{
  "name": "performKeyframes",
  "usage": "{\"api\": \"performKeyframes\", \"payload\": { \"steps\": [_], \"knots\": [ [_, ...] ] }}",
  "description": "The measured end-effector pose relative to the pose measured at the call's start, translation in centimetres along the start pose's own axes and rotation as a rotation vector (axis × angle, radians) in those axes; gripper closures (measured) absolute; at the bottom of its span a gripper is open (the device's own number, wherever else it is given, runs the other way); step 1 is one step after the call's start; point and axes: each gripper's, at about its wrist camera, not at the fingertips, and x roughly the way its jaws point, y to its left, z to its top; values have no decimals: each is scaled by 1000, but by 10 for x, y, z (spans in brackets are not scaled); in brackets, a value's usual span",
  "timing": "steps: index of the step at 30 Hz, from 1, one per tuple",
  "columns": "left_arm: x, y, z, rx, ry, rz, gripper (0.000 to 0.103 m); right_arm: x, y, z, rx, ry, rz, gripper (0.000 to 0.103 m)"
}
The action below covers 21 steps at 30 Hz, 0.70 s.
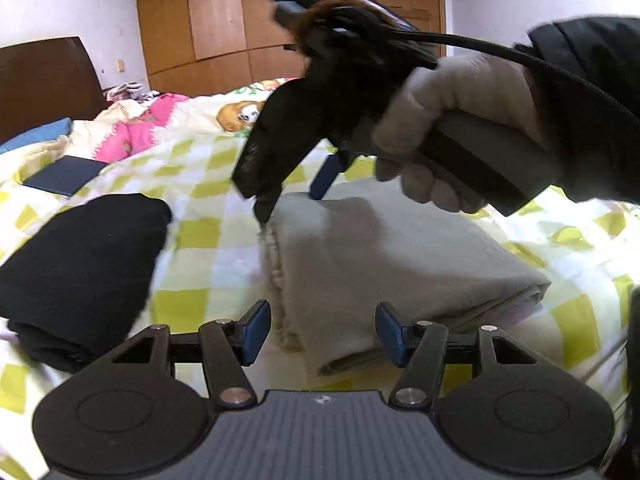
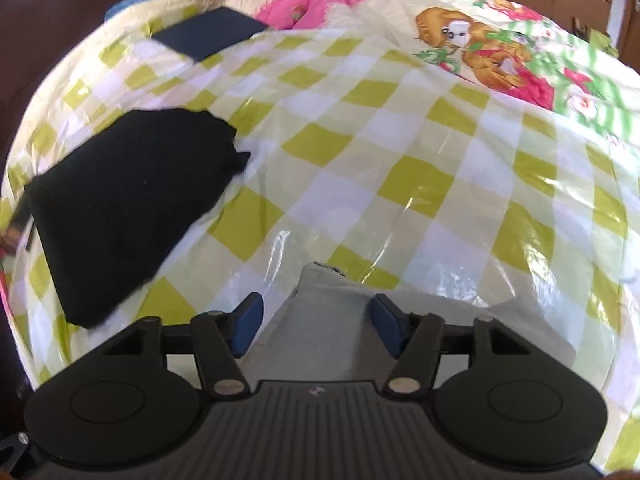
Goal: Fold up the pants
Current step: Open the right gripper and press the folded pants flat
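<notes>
Nearest the left wrist lens: left gripper (image 1: 319, 334), blue pads (image 1: 256, 332) parted at a middling gap, nothing pinched. Near edge of the folded grey pants (image 1: 392, 264) shows in the gap, below and beyond the pads; contact not evident. Small pale logo on the gripper body, too small to read. No other legible writing in either view.

Left to right, left wrist view:
- Dark headboard (image 1: 44, 76) far left.
- Flat dark blue item (image 1: 64, 174) on the checked sheet (image 1: 208, 240), well apart from the pants.
- Folded black garment (image 1: 84, 264) left of the pants, a strip of sheet between them.
- Pants lie centre on the sheet, folded into a thick rectangle.
- Right gripper (image 1: 290, 196) above the pants' far edge, tips angled down, held by a gloved hand (image 1: 448, 136) in a dark sleeve. Motion blur; one blue pad visible, touch uncertain.
- Wooden wardrobe (image 1: 224, 20) behind.

Right wrist view:
- Black garment (image 2: 128, 208) left.
- Right gripper (image 2: 316, 328) with jaws apart at a middling gap, empty; grey pants (image 2: 328, 320) sit beneath and between the pads, not clamped.
- Cartoon-print quilt (image 2: 480, 52) upper right; its lettering is cut off and unreadable.
</notes>
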Motion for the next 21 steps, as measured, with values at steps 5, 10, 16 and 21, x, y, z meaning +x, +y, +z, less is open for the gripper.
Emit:
{"api": "performKeyframes", "payload": {
  "steps": [5,10,16,21],
  "knots": [
    [6,-1,1,7,25,-8,40,10,-6,0,-56,70,22,88],
    [8,6,6,-4,4,16,65,-10,-22,17,-27,1,22,93],
    [23,10,0,-13,107,19,65,21,-19,26,52,17,85,68],
    [4,15,-2,-29,92,70,64,-1,-20,19,86,-116,117,62]
  ]
}}
